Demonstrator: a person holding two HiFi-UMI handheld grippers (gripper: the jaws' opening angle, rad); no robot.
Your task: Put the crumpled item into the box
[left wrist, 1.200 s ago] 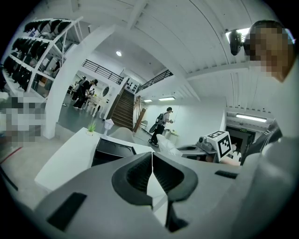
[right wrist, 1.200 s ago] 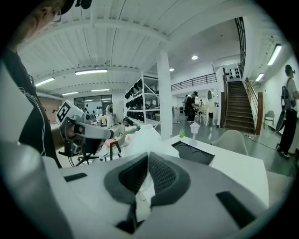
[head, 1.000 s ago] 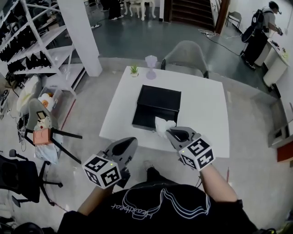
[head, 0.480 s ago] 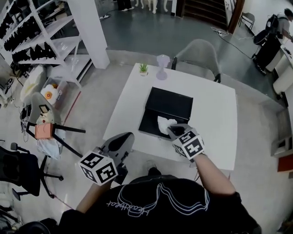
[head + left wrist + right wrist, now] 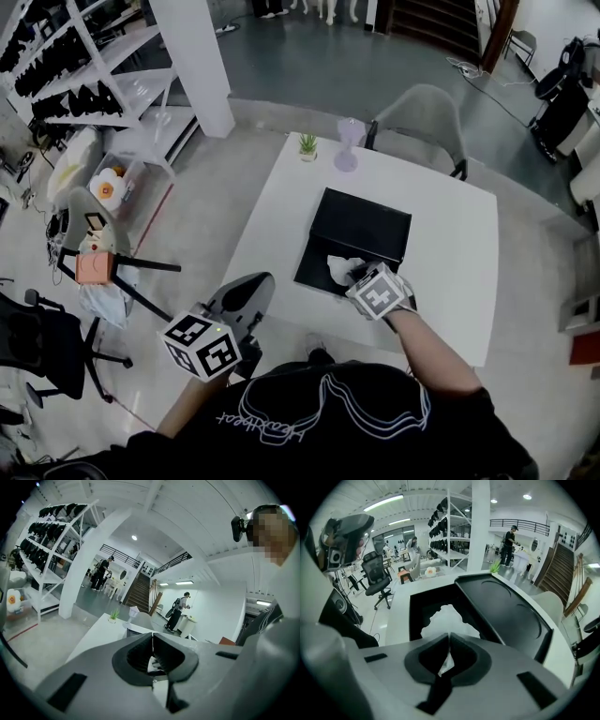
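Right gripper (image 5: 362, 274) is in over the black box (image 5: 312, 265) at the near side of the white tabletop (image 5: 450, 281), the arm reaching out from the person's body. Look along its jaws in the right gripper view (image 5: 449, 638): they are pressed together with a thin sliver of the crumpled white paper (image 5: 448, 620) pinched between the tips. The rest of the wad spreads out beyond them, framed by the box's dark walls (image 5: 414, 609). From the head view the paper (image 5: 339, 268) sits inside the outline of the open base, touching the jaws (whether it rests on the box floor or hangs just above it, I cannot tell). The lid (image 5: 366, 225) is folded back flat on the far side, its inner face showing a shallow moulded recess in the right gripper view.

Over to the left gripper (image 5: 255, 287): it hangs off the near-left edge of the tabletop, above the floor, well apart from the box. Its own view (image 5: 152, 638) shows the jaws closed tip to tip with nothing between them.

At the far edge of the tabletop stand a small potted plant (image 5: 307, 145) and, just beside it, a pale translucent vase (image 5: 348, 154). A grey chair (image 5: 427, 117) is drawn up behind them.
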